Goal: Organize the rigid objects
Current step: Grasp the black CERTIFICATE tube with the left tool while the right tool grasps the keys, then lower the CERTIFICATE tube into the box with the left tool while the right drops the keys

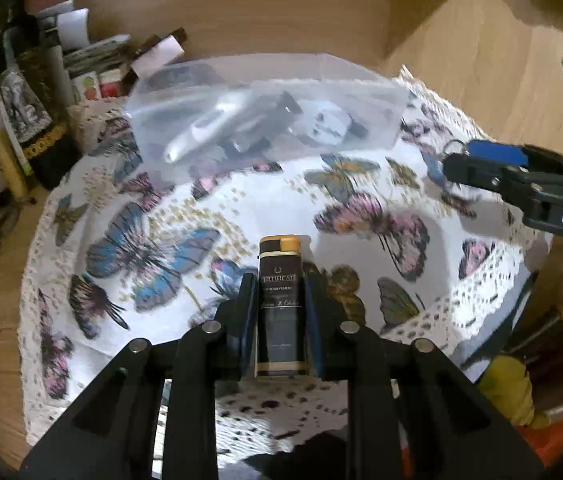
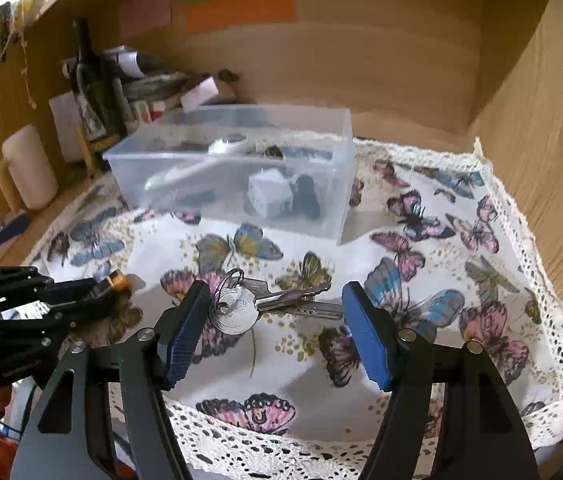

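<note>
My left gripper [image 1: 279,280] is shut on a dark brown and gold lighter [image 1: 280,304], held above the butterfly cloth [image 1: 241,200]; it also shows in the right wrist view [image 2: 109,282]. My right gripper [image 2: 275,296] is open, its blue pads either side of a bunch of silver keys [image 2: 257,300] lying on the cloth. The right gripper also shows at the right of the left wrist view [image 1: 481,164]. A clear plastic box [image 2: 237,172] stands at the back of the cloth and holds several small items, among them a white cube and a dark object.
A dark bottle [image 2: 91,92], papers and small boxes [image 2: 161,88] stand at the back left. A cream mug [image 2: 27,168] sits at the left. Wooden walls [image 2: 521,120] close in the back and right side. The cloth has a lace edge [image 2: 521,240].
</note>
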`<action>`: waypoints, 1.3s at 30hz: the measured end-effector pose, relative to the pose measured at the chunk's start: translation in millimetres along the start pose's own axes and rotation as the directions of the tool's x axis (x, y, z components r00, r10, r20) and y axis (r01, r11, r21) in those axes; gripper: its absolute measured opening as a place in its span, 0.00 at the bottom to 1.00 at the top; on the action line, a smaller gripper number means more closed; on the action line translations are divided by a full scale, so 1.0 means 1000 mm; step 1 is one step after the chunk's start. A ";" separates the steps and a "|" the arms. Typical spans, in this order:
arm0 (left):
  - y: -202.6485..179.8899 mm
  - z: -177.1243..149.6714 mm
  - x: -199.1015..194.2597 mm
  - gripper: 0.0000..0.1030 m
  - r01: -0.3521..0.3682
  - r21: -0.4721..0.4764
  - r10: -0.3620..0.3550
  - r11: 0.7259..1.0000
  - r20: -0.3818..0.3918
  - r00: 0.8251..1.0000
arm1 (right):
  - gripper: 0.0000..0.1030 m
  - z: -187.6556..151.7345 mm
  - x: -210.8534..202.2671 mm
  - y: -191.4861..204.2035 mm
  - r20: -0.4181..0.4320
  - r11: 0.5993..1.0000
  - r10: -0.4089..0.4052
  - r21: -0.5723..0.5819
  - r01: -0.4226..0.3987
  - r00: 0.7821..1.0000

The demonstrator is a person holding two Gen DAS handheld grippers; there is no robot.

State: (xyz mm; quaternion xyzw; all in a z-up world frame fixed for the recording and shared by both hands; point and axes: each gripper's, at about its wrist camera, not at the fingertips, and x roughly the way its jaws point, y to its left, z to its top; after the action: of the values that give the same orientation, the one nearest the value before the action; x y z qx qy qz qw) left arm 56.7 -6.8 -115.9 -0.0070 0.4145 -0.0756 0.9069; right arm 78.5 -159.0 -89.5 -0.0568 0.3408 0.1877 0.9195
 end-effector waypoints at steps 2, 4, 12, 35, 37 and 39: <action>0.005 0.008 -0.006 0.22 -0.007 -0.013 0.007 1.000 0.027 1.000 | 0.63 0.006 -0.004 0.000 0.023 1.000 0.001 0.002 -0.001 1.000; 0.011 0.017 -0.013 0.22 -0.014 -0.027 0.015 1.000 0.056 0.998 | 0.63 0.012 -0.007 0.001 0.045 1.000 0.002 0.002 -0.002 0.999; 0.032 0.068 -0.043 0.22 -0.015 -0.057 0.026 0.998 0.189 0.982 | 0.63 0.047 -0.023 0.005 0.155 1.000 0.010 -0.006 -0.009 0.988; 0.054 0.155 0.010 0.22 0.006 -0.056 0.004 0.998 0.181 0.983 | 0.63 0.130 0.049 0.010 0.158 0.999 0.046 -0.026 -0.043 0.986; 0.057 0.154 0.023 0.22 0.011 -0.062 -0.002 0.998 0.151 0.989 | 0.63 0.130 0.063 0.009 0.123 0.999 0.049 -0.022 -0.047 0.991; 0.060 0.151 0.035 0.22 0.022 -0.068 -0.014 0.997 0.120 0.993 | 0.63 0.128 0.078 0.008 0.084 0.999 0.049 -0.022 -0.048 0.995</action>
State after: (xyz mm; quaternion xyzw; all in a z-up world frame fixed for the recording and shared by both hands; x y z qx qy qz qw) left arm 200.7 39.5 -47.3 -0.0464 0.3616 -0.0689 0.9286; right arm 207.2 -97.6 -42.7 -0.0499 0.3011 0.2157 0.9275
